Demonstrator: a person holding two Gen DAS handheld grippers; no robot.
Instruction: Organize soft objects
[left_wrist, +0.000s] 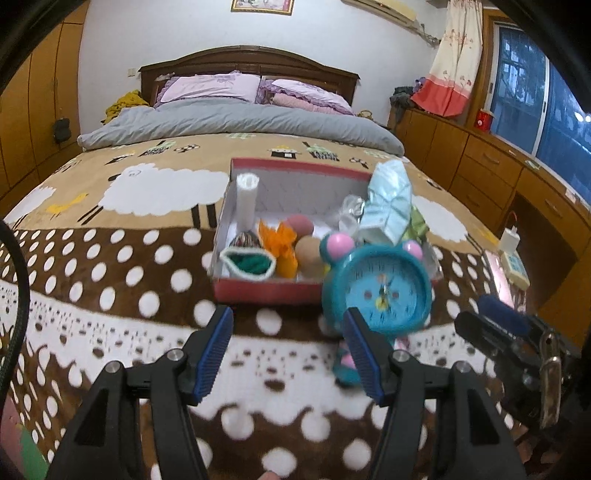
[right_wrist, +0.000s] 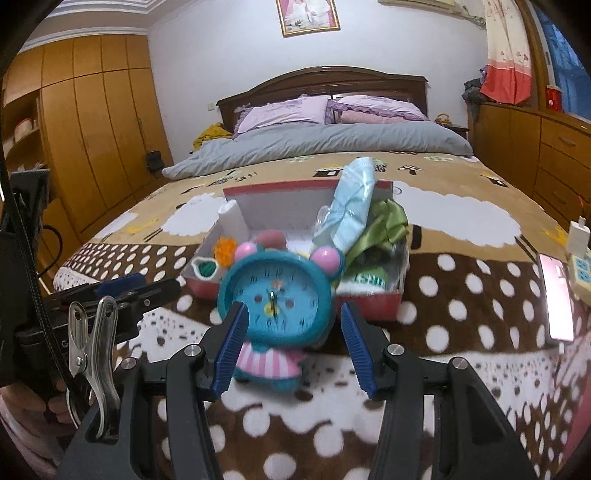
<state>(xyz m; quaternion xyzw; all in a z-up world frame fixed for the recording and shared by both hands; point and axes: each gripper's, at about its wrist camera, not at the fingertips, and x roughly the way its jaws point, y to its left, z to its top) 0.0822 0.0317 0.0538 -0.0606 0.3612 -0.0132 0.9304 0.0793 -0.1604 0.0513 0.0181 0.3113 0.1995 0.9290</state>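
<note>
A red box (left_wrist: 258, 291) (right_wrist: 373, 301) stands on the bed. It holds soft items: a white-rimmed green knit pouch (left_wrist: 249, 263), orange fabric (left_wrist: 280, 243), two round balls (left_wrist: 308, 251), a white tube (left_wrist: 246, 199), a pale blue packet (left_wrist: 389, 201) (right_wrist: 349, 205) and green cloth (right_wrist: 380, 225). A blue toy clock (left_wrist: 380, 288) (right_wrist: 275, 295) stands upright in front of the box. My left gripper (left_wrist: 288, 332) is open, to the clock's left. My right gripper (right_wrist: 291, 330) is open, its fingers on either side of the clock's lower body without gripping it.
The bed has a brown dotted blanket (left_wrist: 110, 280). A pink phone (right_wrist: 556, 299) and a power strip with charger (right_wrist: 580, 258) lie near the bed's right edge. Wooden drawers (left_wrist: 480, 162) stand on the right, a wardrobe (right_wrist: 92, 147) on the left.
</note>
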